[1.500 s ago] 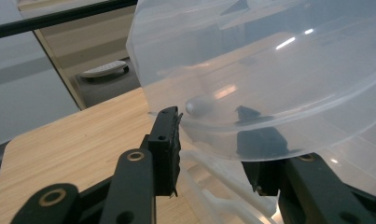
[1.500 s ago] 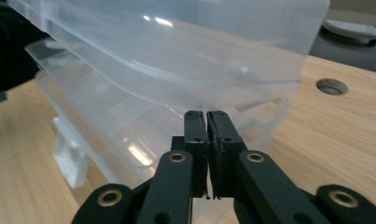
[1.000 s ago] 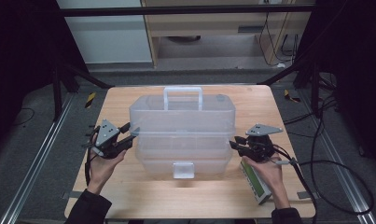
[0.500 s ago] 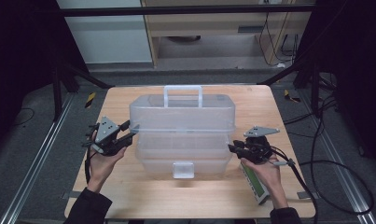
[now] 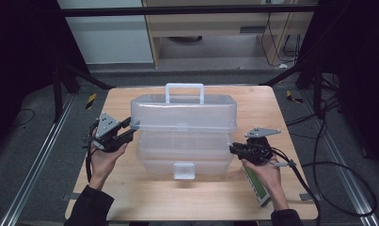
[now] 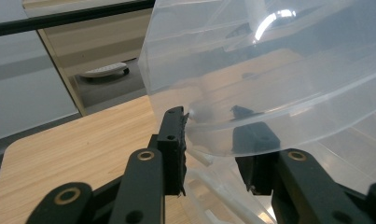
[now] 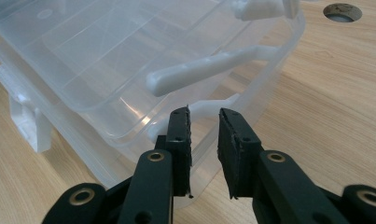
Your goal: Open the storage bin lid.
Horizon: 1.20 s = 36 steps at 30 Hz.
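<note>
A clear plastic toolbox [image 5: 187, 162] stands mid-table with its lid [image 5: 182, 113] lifted off the trays, its handle [image 5: 184, 92] on top and a white latch [image 5: 184, 170] in front. My left gripper [image 5: 129, 128] is at the lid's left end. In the left gripper view [image 6: 213, 121] the lid's [image 6: 279, 79] rim runs between the jaws and they are shut on it. My right gripper [image 5: 233, 149] is at the base's right end. Its jaws [image 7: 203, 112] have just been closing and stand open around a white link arm [image 7: 209, 70], with a gap still between the pads.
A green and white flat pack [image 5: 255, 188] lies under the right hand near the table's front right. The wooden table [image 5: 130, 193] has a round hole [image 7: 342, 11] beyond the box. Cables trail off the right side onto the floor.
The right gripper's jaws have drawn a little closer together. Both hands and the box stay almost where they were.
</note>
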### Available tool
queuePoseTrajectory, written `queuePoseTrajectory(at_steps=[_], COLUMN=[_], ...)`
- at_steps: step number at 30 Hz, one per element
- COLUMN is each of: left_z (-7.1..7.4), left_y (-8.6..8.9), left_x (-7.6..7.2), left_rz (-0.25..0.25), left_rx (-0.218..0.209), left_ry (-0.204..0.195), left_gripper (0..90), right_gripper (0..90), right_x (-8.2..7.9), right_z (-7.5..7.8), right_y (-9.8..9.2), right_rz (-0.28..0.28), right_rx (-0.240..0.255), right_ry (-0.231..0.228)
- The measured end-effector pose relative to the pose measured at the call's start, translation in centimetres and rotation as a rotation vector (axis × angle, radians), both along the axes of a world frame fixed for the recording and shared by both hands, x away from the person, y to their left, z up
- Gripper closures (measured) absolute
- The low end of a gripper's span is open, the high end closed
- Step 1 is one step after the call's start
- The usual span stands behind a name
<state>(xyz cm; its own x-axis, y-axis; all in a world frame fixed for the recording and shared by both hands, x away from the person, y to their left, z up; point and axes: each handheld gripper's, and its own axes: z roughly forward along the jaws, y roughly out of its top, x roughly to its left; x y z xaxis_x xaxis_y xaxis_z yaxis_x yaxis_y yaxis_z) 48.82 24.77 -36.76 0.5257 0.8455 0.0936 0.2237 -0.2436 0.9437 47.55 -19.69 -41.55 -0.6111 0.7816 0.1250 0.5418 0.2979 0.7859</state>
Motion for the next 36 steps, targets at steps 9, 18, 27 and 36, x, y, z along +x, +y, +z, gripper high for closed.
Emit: queuePoseTrajectory(at_steps=[9, 18, 27, 36], left_z=[0.6, 1.2, 1.7, 1.9], left_y=[-0.2, -0.3, -0.5, -0.9], left_x=[0.5, 1.4, 1.8, 1.7], left_rz=[0.016, 0.026, 0.042, 0.045], left_rx=[0.003, -0.005, -0.011, -0.003], left_ry=[-0.003, 0.009, 0.026, 0.026], left_gripper=[66.5, 67.7, 68.2, 68.0], right_gripper=[74.5, 74.5, 75.0, 76.8], right_x=[0.1, 0.1, 0.2, 0.2], right_z=[0.0, 0.0, 0.0, 0.0], right_y=[0.0, 0.0, -0.1, -0.2], right_rz=[0.001, -0.001, -0.005, -0.017], right_rx=[0.012, 0.016, 0.017, -0.002], right_ry=[0.008, 0.011, 0.011, -0.01])
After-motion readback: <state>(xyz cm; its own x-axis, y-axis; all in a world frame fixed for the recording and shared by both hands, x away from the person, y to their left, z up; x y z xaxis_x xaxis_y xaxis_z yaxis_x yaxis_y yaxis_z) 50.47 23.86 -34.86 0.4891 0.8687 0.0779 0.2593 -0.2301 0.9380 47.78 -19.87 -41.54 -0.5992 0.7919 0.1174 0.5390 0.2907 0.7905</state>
